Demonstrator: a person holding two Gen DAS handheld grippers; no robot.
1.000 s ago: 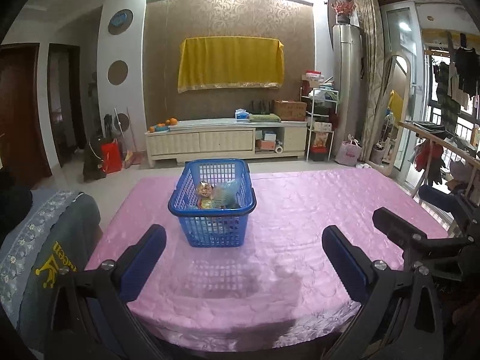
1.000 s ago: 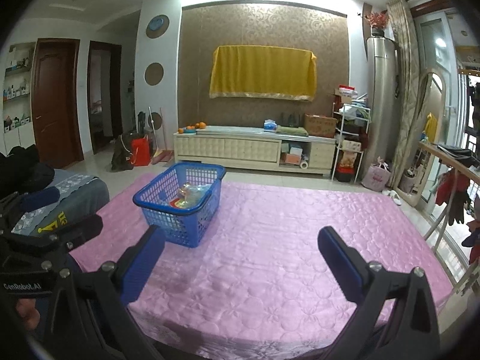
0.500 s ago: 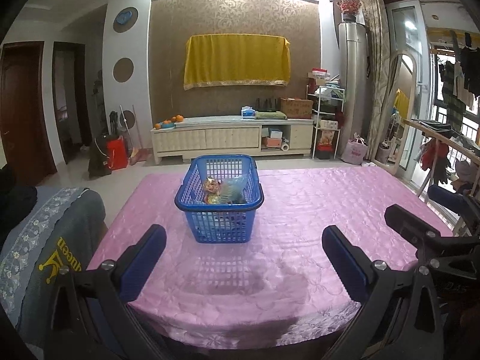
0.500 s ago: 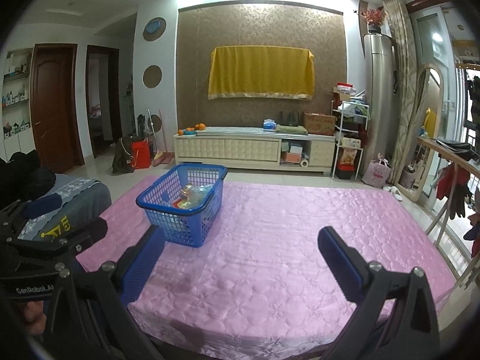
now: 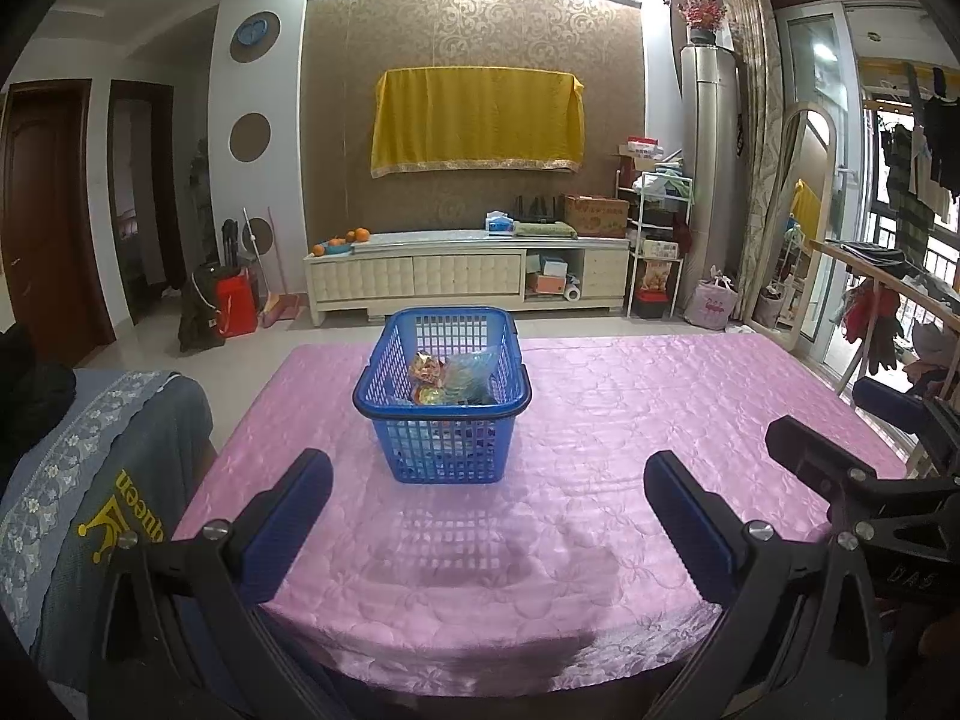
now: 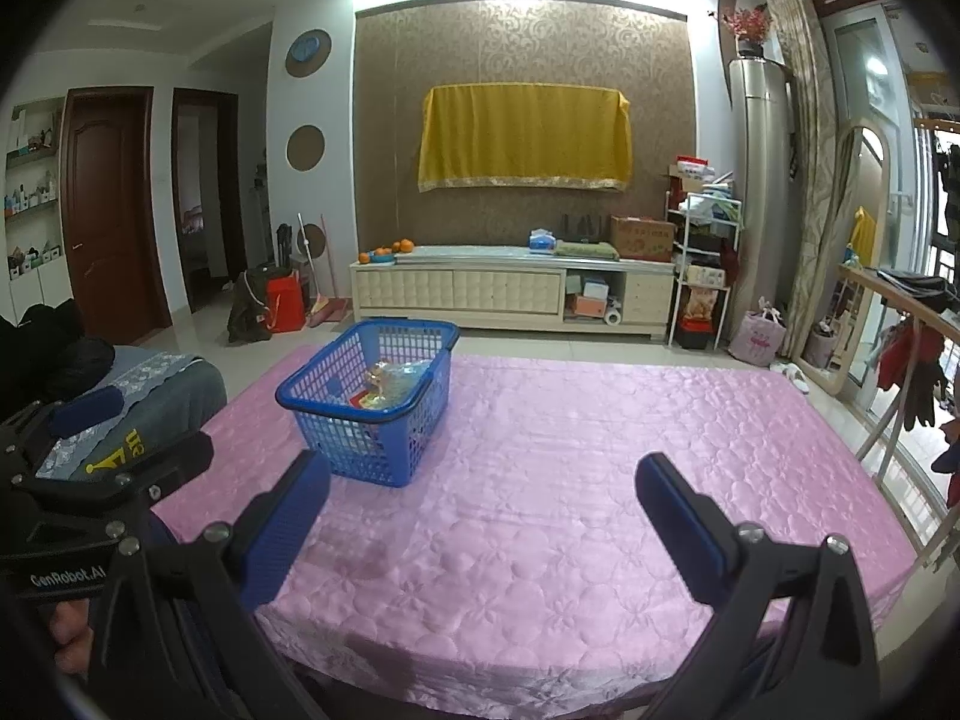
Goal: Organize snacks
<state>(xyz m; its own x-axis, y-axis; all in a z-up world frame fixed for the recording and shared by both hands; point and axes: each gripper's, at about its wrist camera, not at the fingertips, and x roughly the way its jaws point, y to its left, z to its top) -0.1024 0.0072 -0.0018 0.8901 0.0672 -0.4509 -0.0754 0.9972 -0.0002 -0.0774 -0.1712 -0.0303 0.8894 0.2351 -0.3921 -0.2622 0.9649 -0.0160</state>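
Note:
A blue plastic basket stands on the pink quilted table. It holds several snack packets. It also shows in the right wrist view, at the left. My left gripper is open and empty, held back near the table's front edge, in line with the basket. My right gripper is open and empty, to the right of the basket and well short of it. The right gripper also shows at the right edge of the left wrist view, and the left gripper at the left edge of the right wrist view.
A chair with a grey-blue cover stands at the table's left side. A railing with hanging clothes runs along the right. A cream TV cabinet stands against the far wall.
Both grippers have shifted a little, so the basket sits slightly further right in both views. Both stay open and empty. The basket has not moved.

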